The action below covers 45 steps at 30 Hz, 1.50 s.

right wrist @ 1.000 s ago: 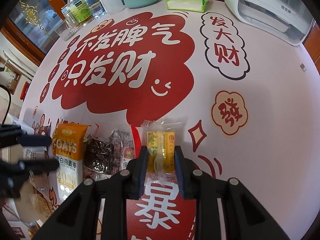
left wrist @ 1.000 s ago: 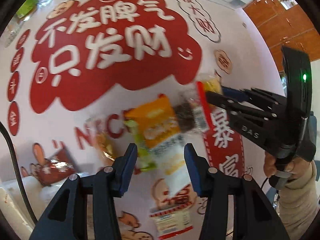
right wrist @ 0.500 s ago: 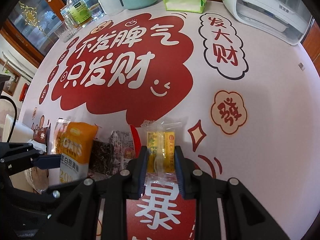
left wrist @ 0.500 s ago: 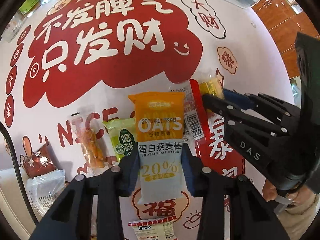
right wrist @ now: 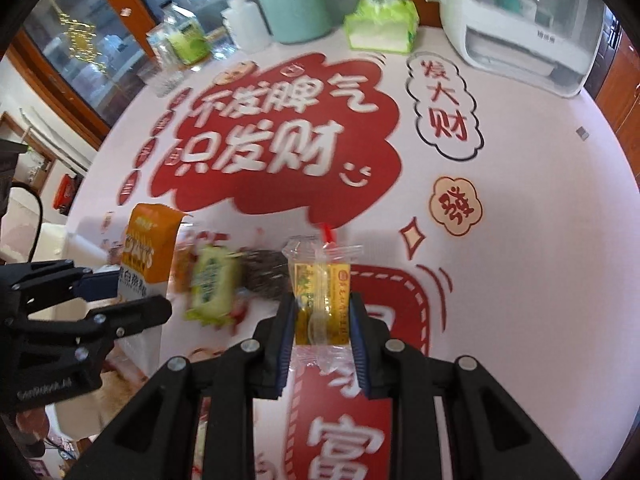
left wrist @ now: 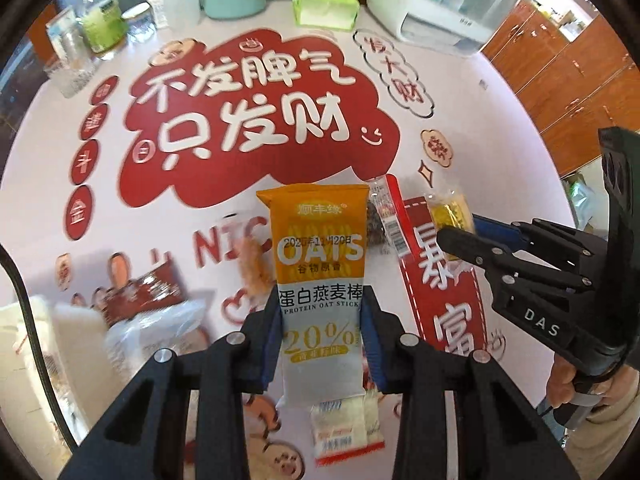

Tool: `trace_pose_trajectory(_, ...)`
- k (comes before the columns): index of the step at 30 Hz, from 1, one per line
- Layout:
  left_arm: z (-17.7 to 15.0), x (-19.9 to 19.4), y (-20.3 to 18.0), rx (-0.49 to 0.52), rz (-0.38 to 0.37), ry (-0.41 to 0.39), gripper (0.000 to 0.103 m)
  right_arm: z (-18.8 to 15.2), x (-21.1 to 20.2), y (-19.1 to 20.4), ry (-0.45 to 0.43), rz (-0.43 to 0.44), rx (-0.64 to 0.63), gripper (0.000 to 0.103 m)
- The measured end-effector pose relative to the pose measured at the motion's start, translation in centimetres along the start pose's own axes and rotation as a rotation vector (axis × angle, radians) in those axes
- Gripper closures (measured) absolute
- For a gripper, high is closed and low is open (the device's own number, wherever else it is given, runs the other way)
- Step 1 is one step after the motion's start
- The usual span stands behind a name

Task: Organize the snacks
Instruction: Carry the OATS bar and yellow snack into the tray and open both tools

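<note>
Since a moment ago you have lifted both packets off the table (left wrist: 100,184). Your left gripper (left wrist: 322,340) clamps the glossy oat bar (left wrist: 320,264); your right gripper (right wrist: 322,316) clamps the crinkly yellow candy (right wrist: 322,300). The other snacks lie below, near the table's near edge; the far half is free.

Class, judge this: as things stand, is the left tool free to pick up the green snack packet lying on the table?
Probably not: the left tool is already shut on the oat bar, so it has no free grip for the green snack packet.
</note>
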<state>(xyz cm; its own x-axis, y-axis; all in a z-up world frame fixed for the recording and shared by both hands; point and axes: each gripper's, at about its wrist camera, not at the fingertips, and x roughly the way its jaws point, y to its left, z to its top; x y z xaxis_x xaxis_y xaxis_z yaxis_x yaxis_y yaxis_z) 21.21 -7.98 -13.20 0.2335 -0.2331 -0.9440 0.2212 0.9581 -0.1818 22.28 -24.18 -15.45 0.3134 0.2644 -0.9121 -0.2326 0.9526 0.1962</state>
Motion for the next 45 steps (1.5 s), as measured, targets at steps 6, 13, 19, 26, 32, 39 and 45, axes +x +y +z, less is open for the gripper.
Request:
trace_pose_trajectory(6, -3.6, -5.4, 2.6, 0.014, -0.019, -0.062, 0.068, -2.3, -4.2, 5.3, -0.044, 0.038, -0.026, 0.077)
trace_pose_trajectory(13, -9.3, -11.8, 7.7, -0.006, 0.002, -0.142, 0.068, -5.3, -7.7, 13.6, -0.069, 0.094, -0.085, 0.077)
trace_pose_trajectory(19, -13.7, -15.3, 13.6, -0.059, 0.085, -0.198, 0.067, -7.4, -8.9, 21.9, -0.064, 0.151, -0.162, 0.077)
trace_pose_trajectory(26, -17.7, -17.2, 20.1, -0.123, 0.188, -0.218, 0.066, -8.9, -8.4, 29.8, -0.049, 0.186, -0.221, 0.077)
trace_pose_trajectory(32, -19.6, -17.7, 23.4, -0.159, 0.217, -0.218, 0.066, -9.5, -7.3, 34.5, -0.024, 0.196, -0.242, 0.077)
trace_pose_trajectory(39, -20.5, -17.9, 25.1, -0.168, 0.229, -0.217, 0.065, -9.5, -5.9, 37.6, 0.002, 0.188, -0.258, 0.077)
trace_pose_trajectory(45, -20.5, -18.0, 25.5, -0.169, 0.256, -0.221, 0.065, -9.3, -5.2, 38.8, 0.007, 0.176, -0.263, 0.076)
